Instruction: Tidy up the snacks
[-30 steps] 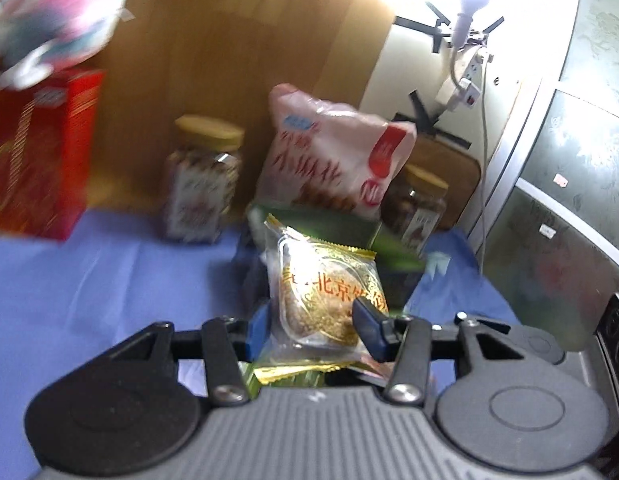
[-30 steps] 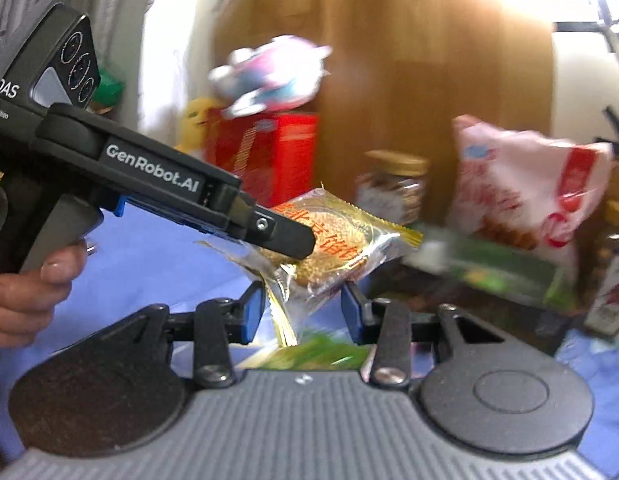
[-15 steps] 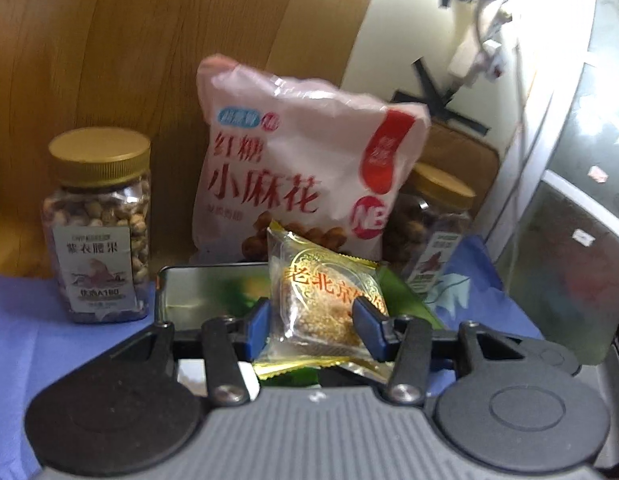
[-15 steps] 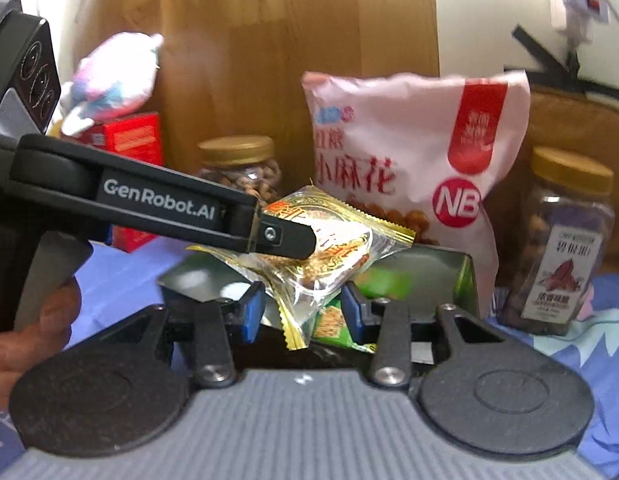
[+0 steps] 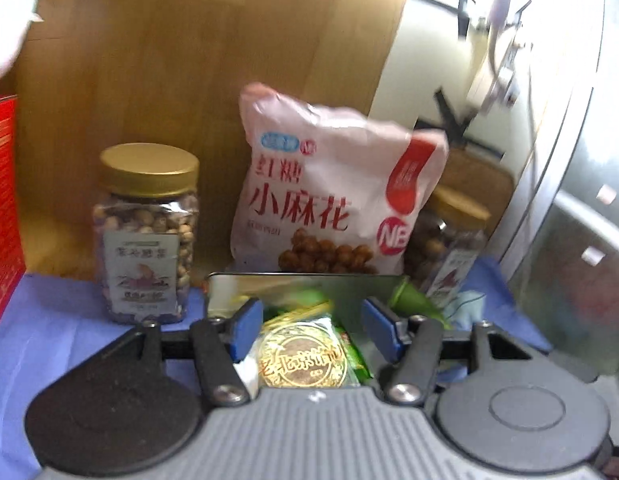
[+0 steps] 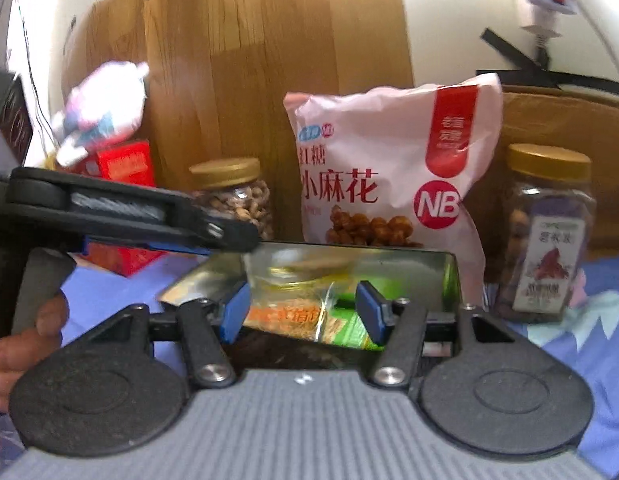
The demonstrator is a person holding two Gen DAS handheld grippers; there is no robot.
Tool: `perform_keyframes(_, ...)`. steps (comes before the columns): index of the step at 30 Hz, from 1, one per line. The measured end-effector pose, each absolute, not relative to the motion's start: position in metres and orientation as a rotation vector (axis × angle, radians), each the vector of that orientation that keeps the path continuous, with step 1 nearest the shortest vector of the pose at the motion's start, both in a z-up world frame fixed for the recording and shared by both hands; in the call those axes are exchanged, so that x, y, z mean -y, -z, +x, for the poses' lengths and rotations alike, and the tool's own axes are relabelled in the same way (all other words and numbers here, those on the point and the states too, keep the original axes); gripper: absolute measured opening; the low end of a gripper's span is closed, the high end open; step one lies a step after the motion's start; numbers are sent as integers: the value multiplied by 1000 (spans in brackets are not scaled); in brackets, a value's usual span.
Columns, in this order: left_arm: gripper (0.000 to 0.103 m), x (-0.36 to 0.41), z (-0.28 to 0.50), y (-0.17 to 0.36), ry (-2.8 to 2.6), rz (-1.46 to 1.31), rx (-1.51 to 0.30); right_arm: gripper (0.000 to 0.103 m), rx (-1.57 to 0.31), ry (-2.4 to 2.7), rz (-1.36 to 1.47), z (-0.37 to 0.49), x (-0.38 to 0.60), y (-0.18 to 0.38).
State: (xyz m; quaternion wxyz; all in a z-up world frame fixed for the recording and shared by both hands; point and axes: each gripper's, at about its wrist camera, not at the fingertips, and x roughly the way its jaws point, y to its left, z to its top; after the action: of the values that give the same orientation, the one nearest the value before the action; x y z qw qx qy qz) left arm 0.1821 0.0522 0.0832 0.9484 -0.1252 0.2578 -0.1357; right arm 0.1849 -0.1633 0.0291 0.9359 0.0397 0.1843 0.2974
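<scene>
A shiny metal tin [image 5: 301,286] [image 6: 449,280] sits on the blue cloth with wrapped snacks inside. My left gripper [image 5: 313,330] hangs over it, its jaws opening; a gold-wrapped round pastry [image 5: 303,358] lies below between the blue pads, loose from them. My right gripper [image 6: 305,314] also hovers over the tin with jaws opening, and an orange-printed clear packet [image 6: 285,314] and green packets [image 6: 349,330] lie beneath, untouched by the pads. The left gripper's black finger [image 6: 149,216] crosses the right wrist view at left.
Behind the tin a pink bag of fried dough twists [image 5: 329,196] [image 6: 389,168] leans on a wooden board. Gold-lidded nut jars stand either side [image 5: 147,236] [image 6: 547,236]. A red box [image 5: 1,208] with a plush toy [image 6: 105,108] stands left. A hand [image 6: 21,348] holds the left tool.
Both grippers came in over the tin and spread their jaws. The gold pastry dropped from the left pads and the clear packet from the right pads into the tin.
</scene>
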Motion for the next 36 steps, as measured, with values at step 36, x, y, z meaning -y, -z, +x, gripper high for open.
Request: perform_keyframes(36,65,-104,57,-9,-144,-131,-744,34,-445,-850,-98,22,153,7)
